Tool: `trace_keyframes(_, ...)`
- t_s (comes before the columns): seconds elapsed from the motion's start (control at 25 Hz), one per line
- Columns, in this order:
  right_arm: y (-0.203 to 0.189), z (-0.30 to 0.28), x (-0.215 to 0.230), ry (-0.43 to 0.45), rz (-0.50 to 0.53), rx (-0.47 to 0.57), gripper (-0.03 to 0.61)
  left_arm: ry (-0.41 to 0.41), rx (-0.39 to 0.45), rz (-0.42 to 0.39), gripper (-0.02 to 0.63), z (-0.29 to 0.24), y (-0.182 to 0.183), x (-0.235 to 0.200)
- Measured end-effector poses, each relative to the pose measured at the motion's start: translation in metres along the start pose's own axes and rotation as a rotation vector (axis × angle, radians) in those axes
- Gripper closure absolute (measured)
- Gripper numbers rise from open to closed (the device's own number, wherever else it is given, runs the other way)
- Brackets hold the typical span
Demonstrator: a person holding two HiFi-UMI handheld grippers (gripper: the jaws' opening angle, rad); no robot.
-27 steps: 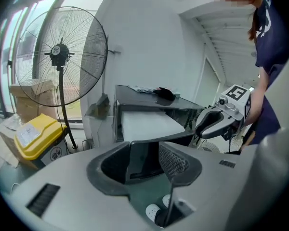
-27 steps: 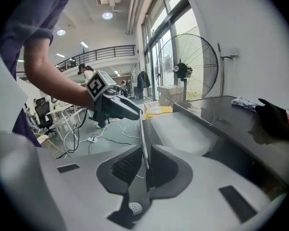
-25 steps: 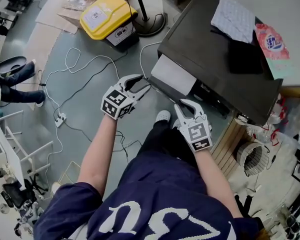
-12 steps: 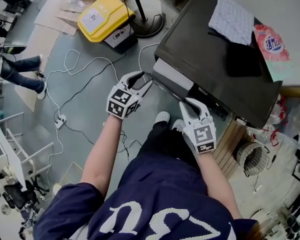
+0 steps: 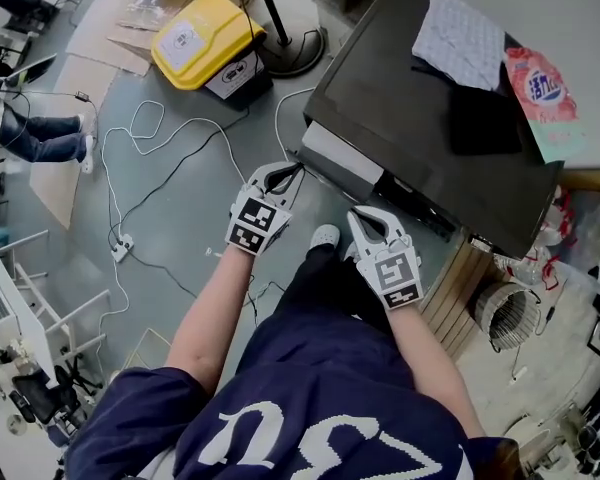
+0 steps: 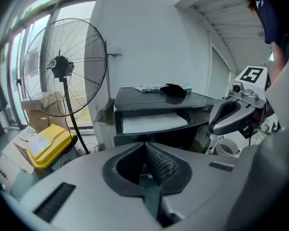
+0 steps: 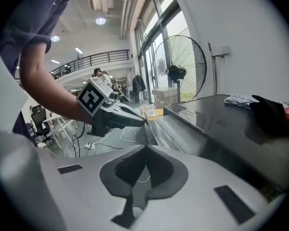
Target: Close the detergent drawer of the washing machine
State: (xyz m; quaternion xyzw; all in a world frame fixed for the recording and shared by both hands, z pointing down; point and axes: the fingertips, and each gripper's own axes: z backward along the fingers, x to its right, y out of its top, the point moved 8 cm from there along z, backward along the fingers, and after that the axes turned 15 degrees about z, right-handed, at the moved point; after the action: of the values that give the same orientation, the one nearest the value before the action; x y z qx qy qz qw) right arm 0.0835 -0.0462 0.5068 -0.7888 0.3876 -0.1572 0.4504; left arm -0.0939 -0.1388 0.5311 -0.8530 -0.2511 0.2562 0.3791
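Note:
The black-topped washing machine [image 5: 420,108] fills the upper right of the head view. Its pale grey detergent drawer [image 5: 340,158] juts out of the front, and shows as a white slab [image 6: 154,122] in the left gripper view. My left gripper [image 5: 296,169] is at the drawer's left front corner; whether it touches I cannot tell. Its jaws have just been closing and stand shut [image 6: 145,146] with nothing between them. My right gripper [image 5: 355,215] hangs just in front of the machine, below the drawer. Its jaws have just been closing too and are shut [image 7: 145,148] on nothing.
A yellow box [image 5: 202,30] and a standing fan's base [image 5: 298,46] sit on the floor beyond the left gripper. White cables [image 5: 150,168] trail across the floor. A patterned cloth [image 5: 465,38], a black item [image 5: 490,118] and a pink pouch [image 5: 542,93] lie on the machine's top.
The left gripper has shifted right toward the drawer's corner and its wide-open jaws have shut. The right gripper's jaws have closed as well; it has stayed about where it was.

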Motion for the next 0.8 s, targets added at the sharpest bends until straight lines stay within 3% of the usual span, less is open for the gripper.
trace_keyframes(0.36, -0.002, -0.010, 0.015, -0.064, 0.004, -0.026, 0.561, 0.005, 0.032, 0.087, 0.594, -0.016, 0.011, -0.005)
trace_keyframes(0.8, -0.006, -0.019, 0.055, -0.140, -0.008, -0.049, 0.563, 0.033, 0.052, 0.109, 0.594, -0.052, 0.040, -0.010)
